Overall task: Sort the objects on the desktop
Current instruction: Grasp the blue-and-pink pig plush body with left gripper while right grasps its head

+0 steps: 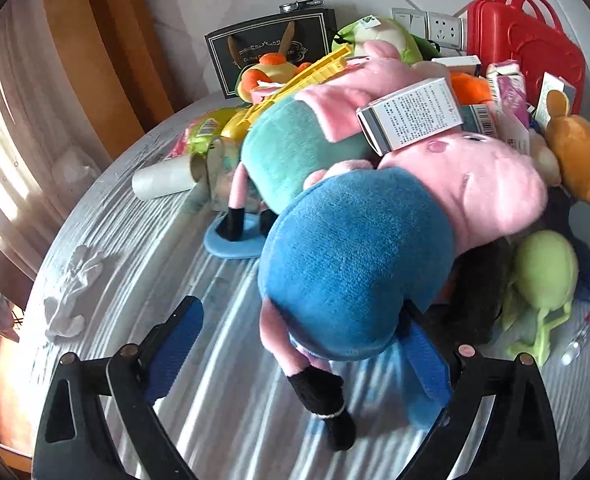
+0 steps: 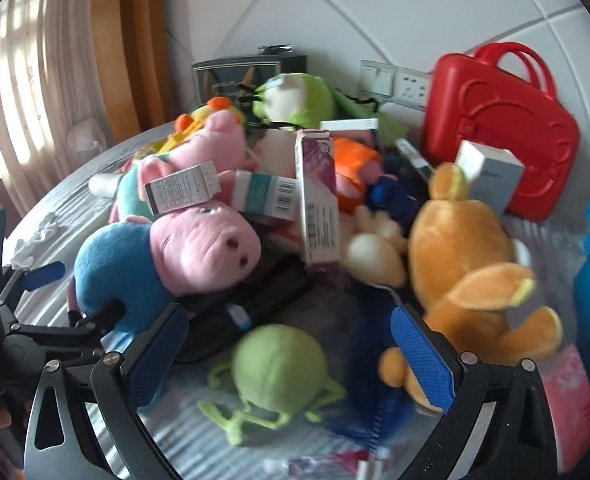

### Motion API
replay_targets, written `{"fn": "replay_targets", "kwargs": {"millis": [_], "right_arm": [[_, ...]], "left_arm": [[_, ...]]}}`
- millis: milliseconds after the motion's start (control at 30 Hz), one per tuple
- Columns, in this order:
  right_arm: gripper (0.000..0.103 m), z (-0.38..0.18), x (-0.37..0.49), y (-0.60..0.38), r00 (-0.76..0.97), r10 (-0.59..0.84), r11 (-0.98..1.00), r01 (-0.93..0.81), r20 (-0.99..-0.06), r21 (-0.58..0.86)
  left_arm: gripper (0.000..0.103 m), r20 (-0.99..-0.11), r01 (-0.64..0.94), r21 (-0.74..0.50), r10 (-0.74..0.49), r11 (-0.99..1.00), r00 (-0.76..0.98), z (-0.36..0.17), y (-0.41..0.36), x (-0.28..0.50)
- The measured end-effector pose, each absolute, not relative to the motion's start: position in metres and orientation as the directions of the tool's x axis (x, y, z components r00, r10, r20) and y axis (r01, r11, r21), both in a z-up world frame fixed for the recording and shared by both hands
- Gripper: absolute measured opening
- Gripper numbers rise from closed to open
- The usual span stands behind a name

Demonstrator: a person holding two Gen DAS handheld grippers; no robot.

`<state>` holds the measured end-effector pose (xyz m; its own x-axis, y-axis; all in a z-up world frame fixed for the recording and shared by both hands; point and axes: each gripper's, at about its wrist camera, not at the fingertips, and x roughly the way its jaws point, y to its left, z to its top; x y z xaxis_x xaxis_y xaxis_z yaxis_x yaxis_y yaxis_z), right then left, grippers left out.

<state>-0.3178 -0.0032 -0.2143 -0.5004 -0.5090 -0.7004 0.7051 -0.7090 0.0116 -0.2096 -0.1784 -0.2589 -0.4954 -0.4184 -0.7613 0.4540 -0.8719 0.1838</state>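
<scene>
Near the worktop's front edge, the left hand-held gripper (image 1: 295,360) gapes wide around the blue-bodied pig plush (image 1: 359,264) — close on its body, not the legs; the right hand-held gripper (image 2: 291,348) hovers open, empty, above the green monster plush (image 2: 279,368).

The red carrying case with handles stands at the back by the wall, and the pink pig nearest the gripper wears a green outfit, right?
Not quite: the right wrist view shows that pink pig wearing blue. The red carrying case does stand by the wall.
</scene>
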Motion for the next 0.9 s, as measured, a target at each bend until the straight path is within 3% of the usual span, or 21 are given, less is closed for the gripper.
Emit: {"fn": "replay_targets", "kwargs": {"millis": [133,200,267,500,533,567,733,900], "right_arm": [[0.101,-0.212,-0.312,-0.03,-0.455,-0.544,-0.661,0.75,-0.705,0.026],[0.094,-0.213,-0.308,-0.044,-0.422,-0.554,-0.632,0.774,-0.718,0.033],[0.081,-0.218,-0.306,-0.056,-0.404,-0.541,-0.616,0.787,-0.738,0.022],[0.079,-0.23,-0.324,-0.068,-0.379,-0.521,-0.635,0.77,-0.765,0.051],[0.069,-0.232,-0.325,-0.069,-0.375,-0.522,-0.636,0.77,-0.766,0.056],[0.043,-0.232,-0.325,-0.071,-0.368,-0.526,-0.63,0.774,-0.766,0.061],[0.04,-0.234,-0.315,-0.076,-0.366,-0.511,-0.616,0.787,-0.778,0.035],[0.036,-0.208,-0.303,-0.066,-0.374,-0.545,-0.61,0.791,-0.751,0.05]], "left_arm": [[0.097,-0.779,0.427,0.141,-0.366,-0.893,-0.509,-0.256,-0.188,-0.207],[0.097,-0.78,0.417,0.126,-0.349,-0.9,-0.518,-0.257,-0.185,-0.211],[0.097,-0.787,0.407,0.11,-0.33,-0.907,-0.521,-0.259,-0.185,-0.214],[0.096,-0.807,0.406,-0.02,-0.226,-0.914,-0.546,-0.264,-0.202,-0.216],[0.086,-0.805,0.399,-0.046,-0.202,-0.916,-0.558,-0.264,-0.202,-0.217],[0.074,-0.804,0.384,-0.084,-0.165,-0.92,-0.571,-0.264,-0.201,-0.219],[0.057,-0.794,0.369,-0.071,-0.171,-0.927,-0.584,-0.253,-0.192,-0.216],[0.052,-0.757,0.355,-0.05,-0.197,-0.933,-0.623,-0.219,-0.187,-0.199]]}}
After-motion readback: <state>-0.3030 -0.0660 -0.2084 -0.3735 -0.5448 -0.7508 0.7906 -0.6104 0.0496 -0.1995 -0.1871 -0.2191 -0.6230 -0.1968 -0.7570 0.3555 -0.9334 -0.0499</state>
